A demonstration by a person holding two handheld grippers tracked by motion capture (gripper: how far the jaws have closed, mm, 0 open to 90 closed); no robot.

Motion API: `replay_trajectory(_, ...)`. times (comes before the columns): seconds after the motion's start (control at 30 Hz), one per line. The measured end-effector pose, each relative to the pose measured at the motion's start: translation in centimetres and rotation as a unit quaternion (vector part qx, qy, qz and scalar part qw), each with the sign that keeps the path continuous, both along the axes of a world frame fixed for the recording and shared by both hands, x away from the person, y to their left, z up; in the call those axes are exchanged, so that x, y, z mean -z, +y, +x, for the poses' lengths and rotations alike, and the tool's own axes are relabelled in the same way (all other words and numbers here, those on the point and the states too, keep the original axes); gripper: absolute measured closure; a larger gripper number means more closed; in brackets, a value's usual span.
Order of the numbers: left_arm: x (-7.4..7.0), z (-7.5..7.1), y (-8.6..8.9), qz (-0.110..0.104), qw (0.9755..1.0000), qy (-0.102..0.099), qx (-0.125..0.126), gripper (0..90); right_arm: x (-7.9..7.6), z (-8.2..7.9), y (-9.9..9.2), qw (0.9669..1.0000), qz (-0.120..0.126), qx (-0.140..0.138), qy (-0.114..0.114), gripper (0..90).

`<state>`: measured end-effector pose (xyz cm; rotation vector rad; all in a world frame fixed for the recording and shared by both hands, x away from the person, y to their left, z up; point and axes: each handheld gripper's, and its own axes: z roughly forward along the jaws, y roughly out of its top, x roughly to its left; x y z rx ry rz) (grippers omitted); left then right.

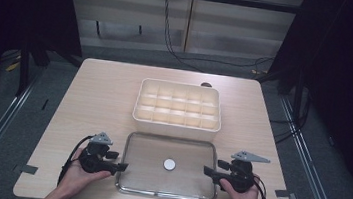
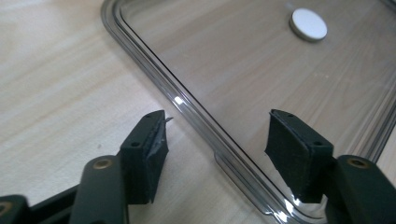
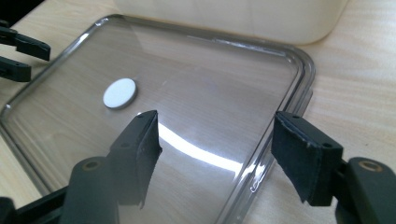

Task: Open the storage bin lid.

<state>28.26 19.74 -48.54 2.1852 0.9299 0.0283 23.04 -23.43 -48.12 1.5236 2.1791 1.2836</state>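
Clear plastic lid [image 1: 145, 176] lies flat on my wooden table [image 1: 99, 96], just in front of the cream compartment box [image 1: 179, 105], with a white round disc [image 1: 169, 164] at its middle. My left gripper [image 1: 121, 166] straddles the lid's left rim, jaws apart and not pressing it. My right gripper [image 1: 206, 172] straddles the right rim, jaws likewise apart. I can read no writing or brand anywhere.

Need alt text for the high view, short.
A clear lid with a white disc at its middle lies flat on a wooden table, flanked by the left gripper and right gripper, both open. Beyond it sits a cream compartment box.
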Motion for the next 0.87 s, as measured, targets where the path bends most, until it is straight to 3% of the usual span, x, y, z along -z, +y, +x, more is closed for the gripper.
replay_trajectory(0.1,-0.7,-0.2,0.3,-0.005,0.9998,-0.019,-0.006,33.7,-0.4,-0.4,-0.3,0.9999,-0.005,-0.005,-0.013,30.8)
replay_trajectory(0.3,-2.0,-1.1,1.2,-0.026,0.9980,-0.050,-0.029,28.6,-1.7,-1.8,-0.6,0.9990,0.011,-0.010,-0.043,29.0)
replay_trajectory(0.4,-2.4,-1.6,1.7,-0.034,0.9968,-0.062,-0.039,29.5,-2.4,-2.4,-0.9,0.9983,0.011,-0.006,-0.056,28.9)
replay_trajectory(0.57,-3.3,-2.4,2.3,-0.033,0.9957,-0.075,-0.045,30.0,-3.1,-3.5,-1.8,0.9974,0.006,0.006,-0.071,28.8)
replay_trajectory(0.87,-2.8,-4.0,3.7,-0.040,0.9946,-0.082,-0.049,29.9,-2.6,-4.8,-4.6,0.9951,0.013,0.049,-0.084,26.3)
